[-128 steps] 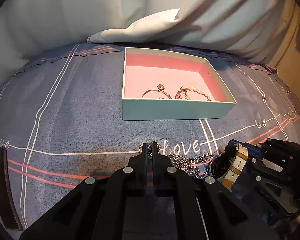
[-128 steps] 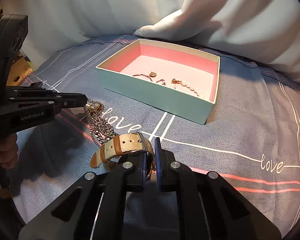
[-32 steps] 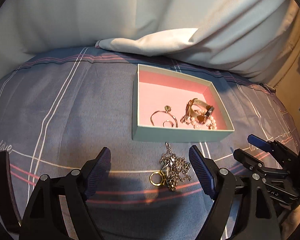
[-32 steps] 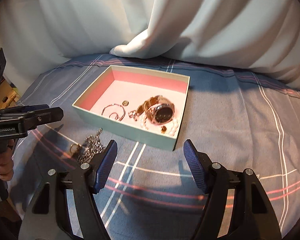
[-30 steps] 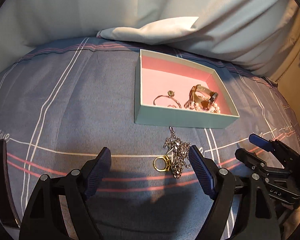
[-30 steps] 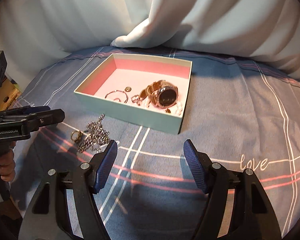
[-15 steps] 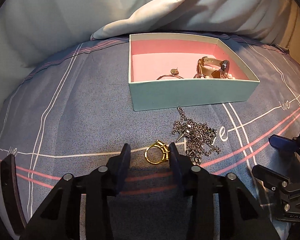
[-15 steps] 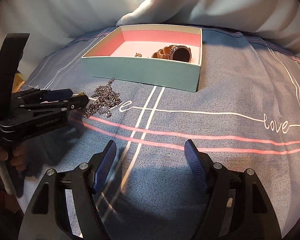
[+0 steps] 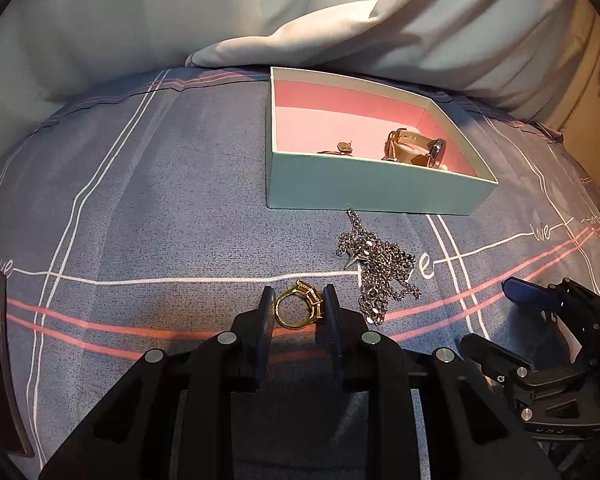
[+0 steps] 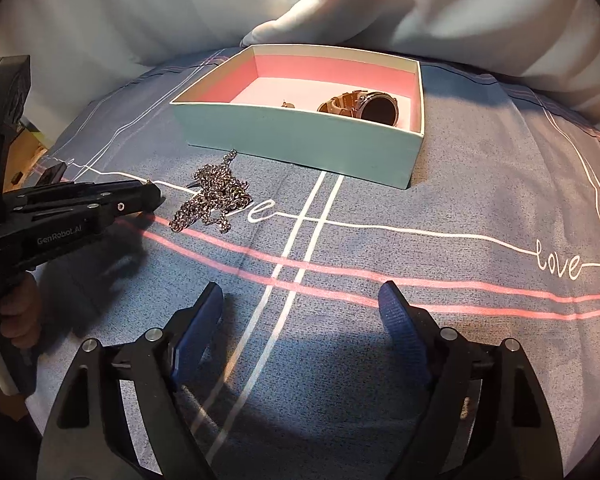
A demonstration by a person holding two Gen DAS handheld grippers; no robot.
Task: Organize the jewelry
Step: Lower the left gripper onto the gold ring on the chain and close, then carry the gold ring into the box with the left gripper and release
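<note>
A gold ring (image 9: 299,307) lies on the blue bedspread between the two fingers of my left gripper (image 9: 298,304), which has closed onto its sides. A silver chain necklace (image 9: 374,268) lies in a heap just right of it, also in the right wrist view (image 10: 214,196). The teal box with pink lining (image 9: 372,192) holds a tan-strap watch (image 9: 414,148) and small gold pieces. My right gripper (image 10: 300,312) is open and empty, low over the bedspread in front of the box (image 10: 300,136). The left gripper's side shows in the right wrist view (image 10: 100,204); the ring is hidden there.
White curtain and a folded white cloth (image 9: 292,36) lie behind the box. The bedspread has white and pink stripes and "love" lettering (image 10: 558,264). The right gripper's body shows at the lower right of the left wrist view (image 9: 548,344).
My left gripper came down to the ring and narrowed from wide open to closed around it. My right gripper, earlier shut on the watch, left it in the box and drew back open.
</note>
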